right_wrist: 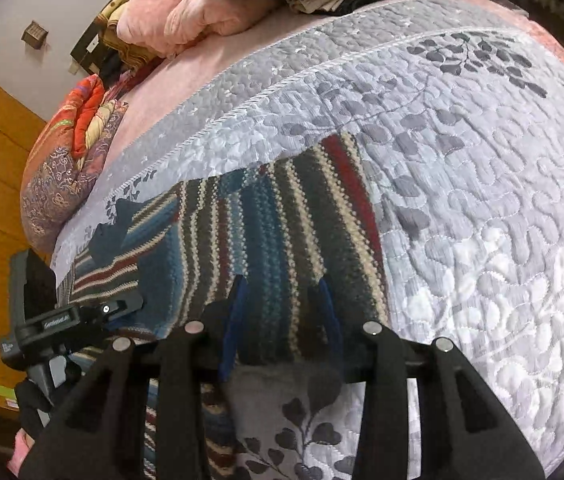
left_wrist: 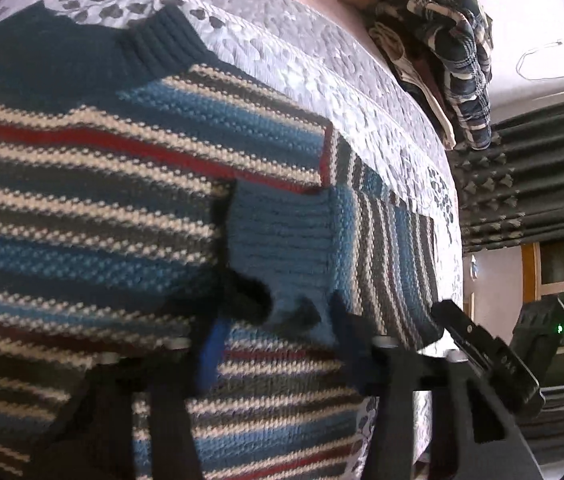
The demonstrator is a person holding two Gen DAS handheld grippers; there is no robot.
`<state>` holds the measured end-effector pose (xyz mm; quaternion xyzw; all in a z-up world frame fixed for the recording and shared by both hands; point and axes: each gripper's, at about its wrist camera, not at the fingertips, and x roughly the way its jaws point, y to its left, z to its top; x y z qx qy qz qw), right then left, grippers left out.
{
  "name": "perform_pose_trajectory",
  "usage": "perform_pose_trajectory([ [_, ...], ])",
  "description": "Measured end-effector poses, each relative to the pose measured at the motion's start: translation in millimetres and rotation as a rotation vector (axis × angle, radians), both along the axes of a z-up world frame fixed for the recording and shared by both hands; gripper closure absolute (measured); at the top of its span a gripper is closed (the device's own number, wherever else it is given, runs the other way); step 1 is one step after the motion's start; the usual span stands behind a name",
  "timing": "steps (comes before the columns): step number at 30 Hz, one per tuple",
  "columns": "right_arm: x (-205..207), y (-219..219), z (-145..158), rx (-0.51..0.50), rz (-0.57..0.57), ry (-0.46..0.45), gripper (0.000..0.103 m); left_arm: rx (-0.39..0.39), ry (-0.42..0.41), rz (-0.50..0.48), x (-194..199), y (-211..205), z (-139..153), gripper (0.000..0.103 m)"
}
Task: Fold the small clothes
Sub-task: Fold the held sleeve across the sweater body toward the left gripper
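Striped knit sweater point(left_wrist: 101, 184): blue, cream, grey and red bands with a dark blue ribbed collar, lying flat on a grey quilted bedspread point(left_wrist: 282, 68) with a leaf print.

Left wrist view only: the collar at upper left; a blue ribbed cuff point(left_wrist: 282, 240) folded over the sweater's body; a heap of dark patterned clothes point(left_wrist: 434, 40) at the far edge of the bed; dark pleated curtains point(left_wrist: 530, 168) at right. The other gripper's black body shows at lower right.

Right wrist view only: an orange patterned pillow point(right_wrist: 69, 160) at left, a pink pillow point(right_wrist: 185, 12) behind it, a wooden wardrobe along the left edge, and a wide bare stretch of bedspread to the right of the sweater.

Left gripper point(left_wrist: 277, 320): fingers parted around the ribbed cuff, blue pads on either side; image blurred, and whether the pads pinch the knit cannot be told.

Right gripper point(right_wrist: 282, 300): fingers spread apart, blue pads resting over the sweater's near edge, nothing clamped between them.
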<state>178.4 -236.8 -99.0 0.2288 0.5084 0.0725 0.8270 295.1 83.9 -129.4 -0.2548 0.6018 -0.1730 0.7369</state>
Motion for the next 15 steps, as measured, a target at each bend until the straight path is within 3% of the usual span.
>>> perform_pose_trajectory([
  [3,-0.9,-3.1,4.1,-0.032,-0.006,-0.022,0.065,-0.012,-0.056,0.016,-2.2,3.1,8.3,0.093],
  [10,1.1,-20.6,4.7,0.003,-0.060,-0.020,0.059,-0.023,-0.250,0.054,-7.3,32.9,59.9,0.094],
  [15,6.9,-7.8,-9.6,0.074,-0.026,0.027,0.056,-0.011,-0.295,0.091,-8.8,69.5,79.3,0.094],
])
